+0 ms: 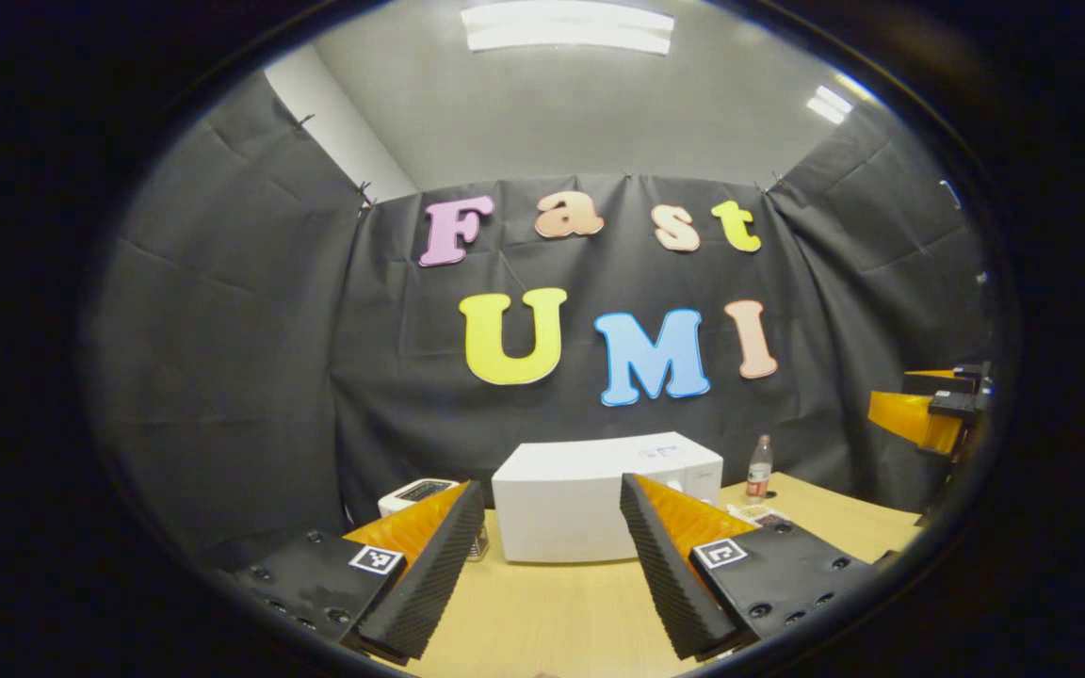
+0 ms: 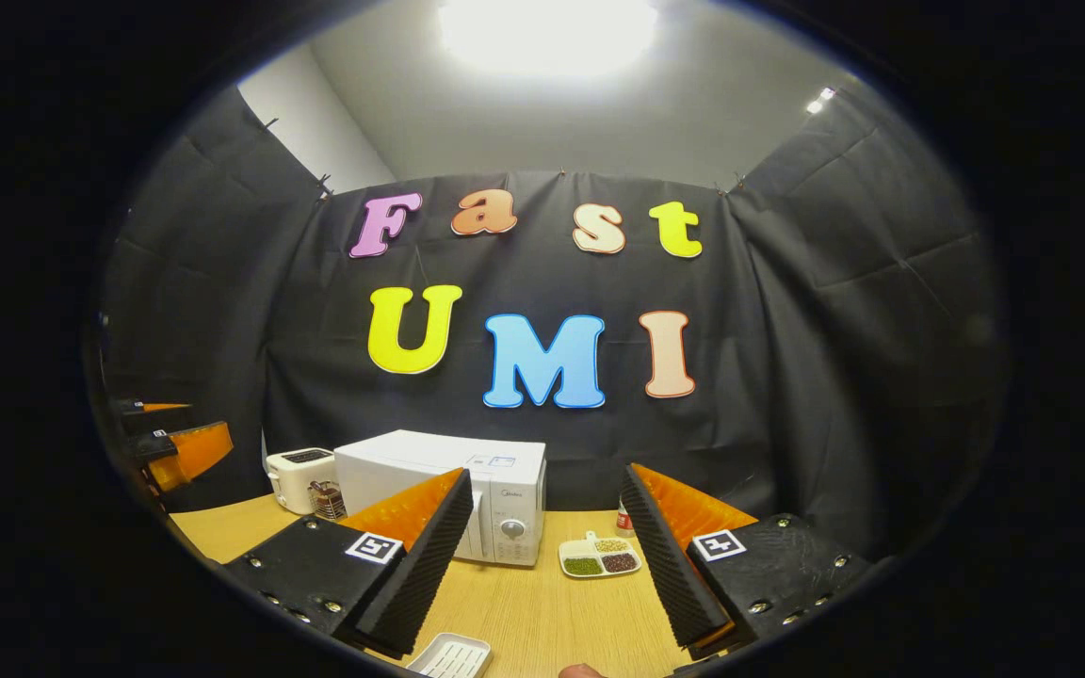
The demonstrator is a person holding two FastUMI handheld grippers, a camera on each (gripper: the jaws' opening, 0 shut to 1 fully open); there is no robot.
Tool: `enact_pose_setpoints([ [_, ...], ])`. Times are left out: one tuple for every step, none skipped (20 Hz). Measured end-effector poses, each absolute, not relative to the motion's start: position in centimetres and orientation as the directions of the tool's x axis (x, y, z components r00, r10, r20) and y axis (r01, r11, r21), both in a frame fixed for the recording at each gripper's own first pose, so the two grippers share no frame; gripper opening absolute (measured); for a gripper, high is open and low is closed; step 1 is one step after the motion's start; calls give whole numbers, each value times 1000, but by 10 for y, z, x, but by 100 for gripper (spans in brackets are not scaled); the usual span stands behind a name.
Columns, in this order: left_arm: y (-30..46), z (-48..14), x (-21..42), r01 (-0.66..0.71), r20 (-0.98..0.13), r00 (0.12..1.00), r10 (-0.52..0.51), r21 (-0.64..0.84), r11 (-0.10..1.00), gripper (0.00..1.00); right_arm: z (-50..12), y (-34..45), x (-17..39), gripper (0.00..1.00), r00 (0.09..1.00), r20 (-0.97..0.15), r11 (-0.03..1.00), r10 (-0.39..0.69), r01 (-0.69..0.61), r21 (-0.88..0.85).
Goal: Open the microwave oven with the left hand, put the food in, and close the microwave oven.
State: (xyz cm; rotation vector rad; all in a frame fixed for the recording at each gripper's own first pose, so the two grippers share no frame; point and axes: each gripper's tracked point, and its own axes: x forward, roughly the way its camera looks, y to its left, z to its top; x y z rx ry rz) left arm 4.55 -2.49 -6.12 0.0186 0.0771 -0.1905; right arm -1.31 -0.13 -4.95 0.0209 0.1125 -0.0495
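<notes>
Two grippers hung above a pale wooden table (image 1: 561,612), both with their fingers spread wide apart and nothing between them. Largest on that table was the white microwave oven (image 1: 590,504), its door closed; in the left gripper view it sat at twelve o'clock, straight ahead between the left gripper's (image 1: 542,565) ribbed fingers. In the right gripper view the same oven (image 2: 444,490) stood at about eleven o'clock from the right gripper (image 2: 542,565), its dial panel turned toward the camera and its lower corner hidden behind the near finger. Next in size, a white toaster (image 2: 298,476) stood just beside the oven at nine o'clock of it, with a small wire object touching or nearly touching its base; what that was I could not tell. The other gripper (image 2: 175,447) showed at the far nine o'clock edge of the right gripper view, well apart from the oven. A white divided dish of food (image 2: 599,557), holding green, dark and pale portions, lay on the table at three o'clock of the oven, near it but not touching. A small bottle (image 1: 759,468) with a red label stood upright behind that dish. A white ridged tray (image 2: 453,656) lay at six o'clock, under the right gripper.
</notes>
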Motion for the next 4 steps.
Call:
enact_pose_setpoints([
  [-22, -60, 47, 191, -75, 979, -189, 14, 982, 92, -49, 1, -12, 96, 993, -111, 999, -47, 49, 18],
  [-20, -58, 47, 190, -69, 980, -189, 15, 982, 94, -47, 3, -12, 96, 993, -109, 999, -48, 50, 15],
  [-17, -56, 47, 191, -64, 980, -190, 13, 982, 96, -45, 5, -13, 96, 993, -104, 999, -48, 50, 13],
  [-15, -57, 47, 191, -63, 980, -190, 11, 982, 96, -43, 7, -13, 96, 994, -98, 999, -48, 49, 13],
])
